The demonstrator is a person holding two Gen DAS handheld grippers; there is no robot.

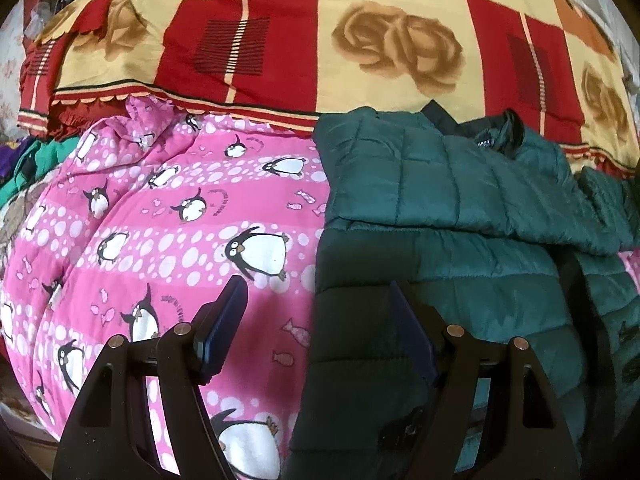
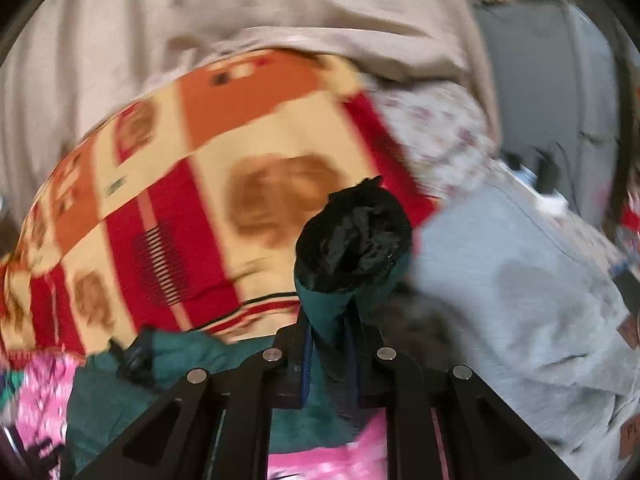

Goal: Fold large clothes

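A teal quilted puffer jacket [image 1: 452, 216] lies partly folded on a pink penguin-print quilt [image 1: 168, 220], its dark collar toward the back. My left gripper [image 1: 316, 300] is open and empty, hovering just above the jacket's left edge. In the right wrist view my right gripper [image 2: 328, 332] is shut on a sleeve of the teal jacket [image 2: 352, 240]; the black cuff lining bunches up beyond the fingertips. More of the jacket [image 2: 180, 376] hangs below at the lower left. That view is motion-blurred.
A red, cream and orange rose-print blanket [image 1: 320, 40] is piled behind the jacket, also seen in the right wrist view [image 2: 192, 184]. Grey cloth [image 2: 500, 280] lies at the right and beige fabric [image 2: 200, 8] behind. Green and purple clothes [image 1: 28, 160] sit at the far left.
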